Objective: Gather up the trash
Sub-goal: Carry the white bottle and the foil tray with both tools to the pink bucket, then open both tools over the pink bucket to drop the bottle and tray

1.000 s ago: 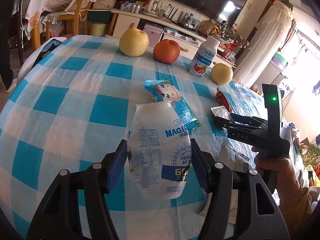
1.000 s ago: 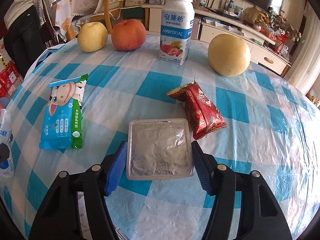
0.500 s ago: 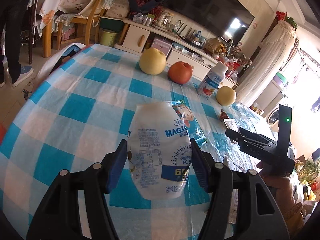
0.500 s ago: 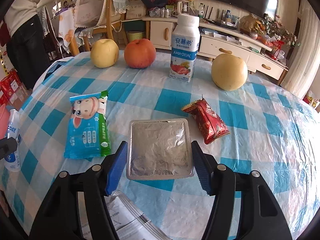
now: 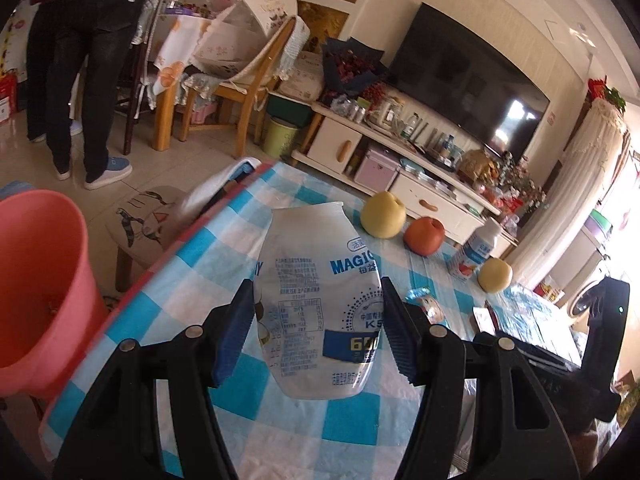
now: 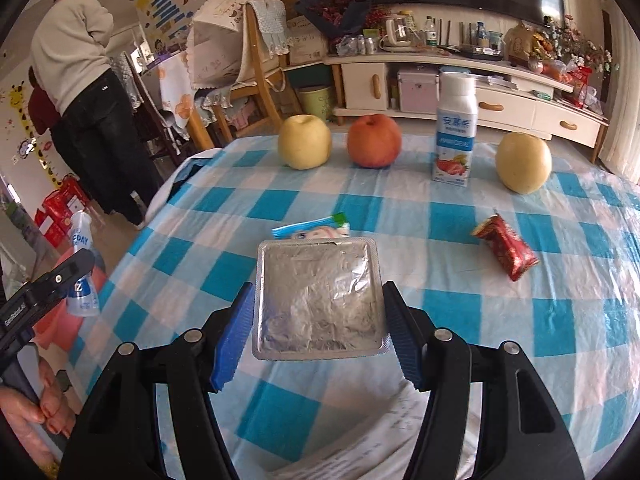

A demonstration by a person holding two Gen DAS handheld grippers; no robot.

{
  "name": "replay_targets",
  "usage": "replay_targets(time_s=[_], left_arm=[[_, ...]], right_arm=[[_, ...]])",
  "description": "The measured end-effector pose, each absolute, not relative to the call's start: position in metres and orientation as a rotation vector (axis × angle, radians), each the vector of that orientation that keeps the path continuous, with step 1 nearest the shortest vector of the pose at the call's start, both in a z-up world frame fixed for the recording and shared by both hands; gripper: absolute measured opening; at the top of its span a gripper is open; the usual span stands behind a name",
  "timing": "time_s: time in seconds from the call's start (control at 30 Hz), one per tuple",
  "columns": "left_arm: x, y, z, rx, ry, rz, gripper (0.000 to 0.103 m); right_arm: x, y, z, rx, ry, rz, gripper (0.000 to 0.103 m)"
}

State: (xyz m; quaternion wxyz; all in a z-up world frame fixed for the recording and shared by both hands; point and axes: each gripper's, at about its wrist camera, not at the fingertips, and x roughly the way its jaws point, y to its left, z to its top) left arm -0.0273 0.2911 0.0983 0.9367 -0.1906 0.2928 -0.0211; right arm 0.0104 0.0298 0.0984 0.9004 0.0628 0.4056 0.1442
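While its blue ribbed pads press on both flanks of a squashed white plastic bottle with blue printed lettering (image 5: 320, 304), the left gripper (image 5: 318, 330) stands about half spread, clamped on that bottle and holding it clear above the blue-and-white checked plastic tablecloth (image 5: 192, 280). The bottle is crumpled and glossy, its long axis running away from the camera, the narrow open neck pointing toward the far edge of the tablecloth and the flat base nearest the gripper. The right gripper (image 6: 318, 330) is likewise about half spread, its blue pads pinching the two side edges of a square, flat, silver foil-sealed plastic tray (image 6: 320, 300), wrinkled foil face up, lifted over the same tablecloth; the tray lies roughly level with no clear long axis. Beyond the tray on the tablecloth lies a light-blue snack wrapper with a cartoon figure (image 6: 312, 230), mostly hidden behind it, and to the right a crinkled red foil packet (image 6: 506, 250) lying slantwise. Along the far side of the tablecloth stand a yellow pear (image 6: 305, 142), a red apple (image 6: 374, 141), an upright white yoghurt bottle with a strawberry label (image 6: 454, 132) and a second yellow pear (image 6: 523, 162). Off the tablecloth's left edge sits a coral-pink plastic bin (image 5: 36, 280).
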Motion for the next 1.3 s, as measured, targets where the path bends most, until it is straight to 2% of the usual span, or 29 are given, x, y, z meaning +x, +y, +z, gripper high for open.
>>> replay_targets(time_s=[0.37, 0.6, 0.93, 0.97, 1.0, 1.03, 1.07, 1.3], left_arm=[[-0.054, 0.404, 0.11, -0.573, 0.483, 0.351, 0.062], [-0.078, 0.491, 0.097, -0.77, 0.46, 0.577, 0.063], [-0.087, 0.548, 0.082, -0.896, 0.458, 0.684, 0.063], [-0.086, 0.552, 0.08, -0.903, 0.465, 0.695, 0.065], [-0.087, 0.551, 0.079, -0.907, 0.472, 0.703, 0.074], [-0.088, 0.551, 0.077, -0.909, 0.478, 0.71, 0.08], [-0.089, 0.55, 0.076, -0.91, 0.48, 0.712, 0.08], [-0.085, 0.532, 0.081, -0.818, 0.485, 0.71, 0.087]], right_arm=[[-0.012, 0.21, 0.131, 0.011, 0.805, 0.643, 0.064], [-0.014, 0.315, 0.142, -0.079, 0.787, 0.809, 0.064], [-0.001, 0.408, 0.123, -0.148, 0.836, 0.931, 0.065], [-0.001, 0.414, 0.119, -0.158, 0.849, 0.944, 0.066], [0.0, 0.419, 0.115, -0.16, 0.862, 0.949, 0.069], [0.0, 0.421, 0.112, -0.153, 0.867, 0.943, 0.08], [0.001, 0.42, 0.111, -0.134, 0.867, 0.937, 0.088], [-0.012, 0.386, 0.119, -0.066, 0.808, 0.854, 0.089]])
